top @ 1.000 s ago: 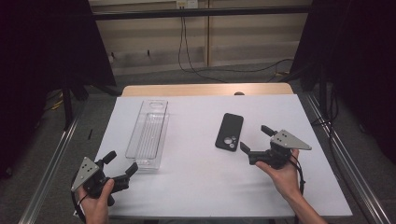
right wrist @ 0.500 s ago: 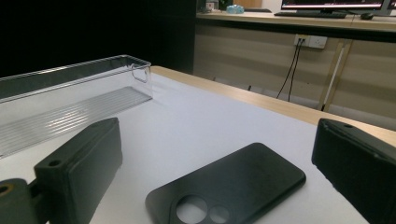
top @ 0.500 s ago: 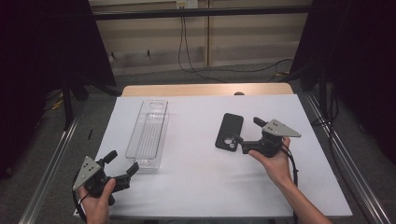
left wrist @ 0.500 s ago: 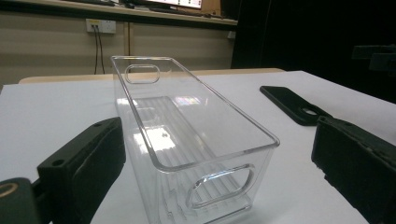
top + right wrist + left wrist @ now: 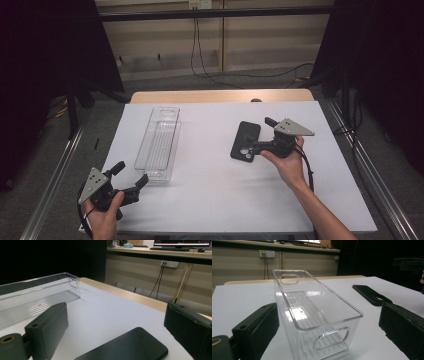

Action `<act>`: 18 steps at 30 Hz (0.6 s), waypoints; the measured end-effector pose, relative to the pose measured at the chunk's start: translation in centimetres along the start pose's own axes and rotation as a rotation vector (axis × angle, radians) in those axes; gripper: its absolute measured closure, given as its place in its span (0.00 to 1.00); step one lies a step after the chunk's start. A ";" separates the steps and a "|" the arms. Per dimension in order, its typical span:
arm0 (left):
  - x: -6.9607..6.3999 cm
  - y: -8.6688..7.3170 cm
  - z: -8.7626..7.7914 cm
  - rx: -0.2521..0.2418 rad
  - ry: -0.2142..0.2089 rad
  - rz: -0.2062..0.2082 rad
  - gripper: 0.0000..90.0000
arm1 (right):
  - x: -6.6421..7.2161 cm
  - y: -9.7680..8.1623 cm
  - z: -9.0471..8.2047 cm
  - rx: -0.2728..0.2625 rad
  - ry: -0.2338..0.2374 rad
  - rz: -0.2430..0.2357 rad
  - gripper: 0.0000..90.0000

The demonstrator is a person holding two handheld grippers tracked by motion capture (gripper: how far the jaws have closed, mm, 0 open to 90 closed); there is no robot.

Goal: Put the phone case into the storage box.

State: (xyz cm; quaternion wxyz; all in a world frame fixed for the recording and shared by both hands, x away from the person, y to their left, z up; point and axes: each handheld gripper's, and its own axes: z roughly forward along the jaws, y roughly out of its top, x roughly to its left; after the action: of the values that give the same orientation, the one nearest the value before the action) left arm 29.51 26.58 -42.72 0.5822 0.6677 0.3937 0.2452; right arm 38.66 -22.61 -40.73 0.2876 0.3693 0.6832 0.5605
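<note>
While its jaws gape, the right gripper straddles the phone case (black, flat).

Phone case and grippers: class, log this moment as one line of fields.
right gripper: jaws open, at phone case, no grip | left gripper: jaws open, facing clear bin | table: white

a lab: curtained rig table, wall sockets, monitor on bench
</note>
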 end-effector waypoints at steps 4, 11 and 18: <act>0.0 0.0 0.0 0.001 0.000 0.001 0.03 | -0.3 0.3 0.8 -0.008 -0.008 0.004 0.05; -0.1 0.0 0.0 0.006 -0.007 0.005 0.03 | -0.8 0.4 2.4 -0.007 -0.021 0.001 0.05; 0.0 0.0 0.0 0.004 -0.010 0.005 0.03 | -1.1 0.9 3.7 -0.010 -0.029 -0.005 0.06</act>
State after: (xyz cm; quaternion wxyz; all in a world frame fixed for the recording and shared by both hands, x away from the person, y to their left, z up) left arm 29.52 26.52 -42.73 0.5822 0.6710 0.3898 0.2425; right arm 42.45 -21.42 -40.59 0.3007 0.3740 0.6772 0.5578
